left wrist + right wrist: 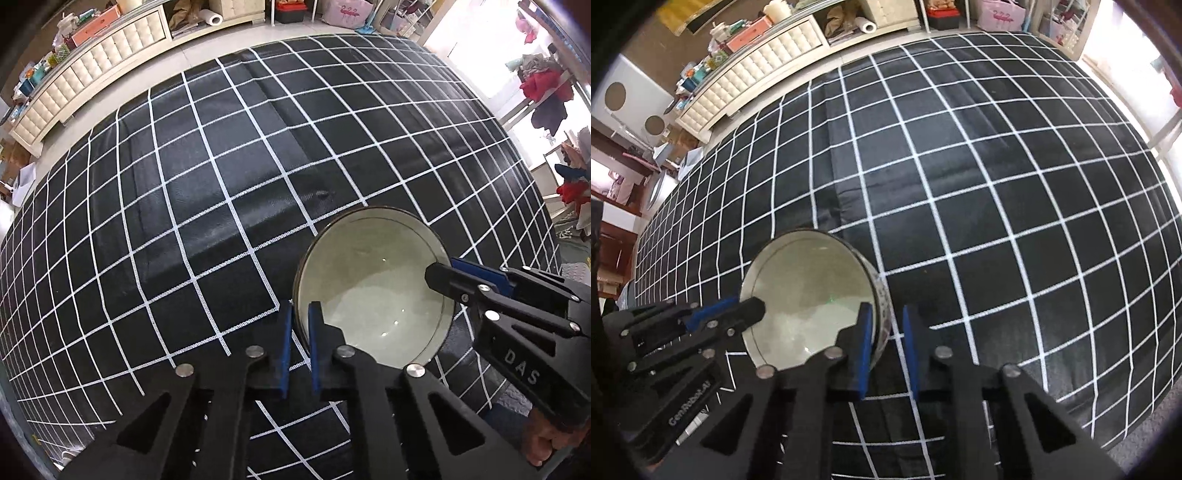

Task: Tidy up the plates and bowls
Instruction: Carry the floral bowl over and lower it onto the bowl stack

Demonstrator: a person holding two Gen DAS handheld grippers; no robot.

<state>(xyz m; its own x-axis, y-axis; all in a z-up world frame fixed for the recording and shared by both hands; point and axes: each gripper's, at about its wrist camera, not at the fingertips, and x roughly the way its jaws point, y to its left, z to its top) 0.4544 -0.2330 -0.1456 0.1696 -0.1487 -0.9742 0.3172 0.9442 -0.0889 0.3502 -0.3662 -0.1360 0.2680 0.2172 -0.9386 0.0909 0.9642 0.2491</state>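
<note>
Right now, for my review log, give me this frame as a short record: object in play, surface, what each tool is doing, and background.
object: one pale bowl, empty, upright
surface: black cloth with white grid
left tool: fingers straddle the bowl's near-left rim, narrow gap, appears to grip
right tool: fingers straddle the opposite rim, wider gap, grip not certain
other dishes: none in view
background: cream tufted cabinet, cluttered shelves

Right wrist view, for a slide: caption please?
Both grippers straddle opposite rims of a bowl on the checked cloth.
</note>
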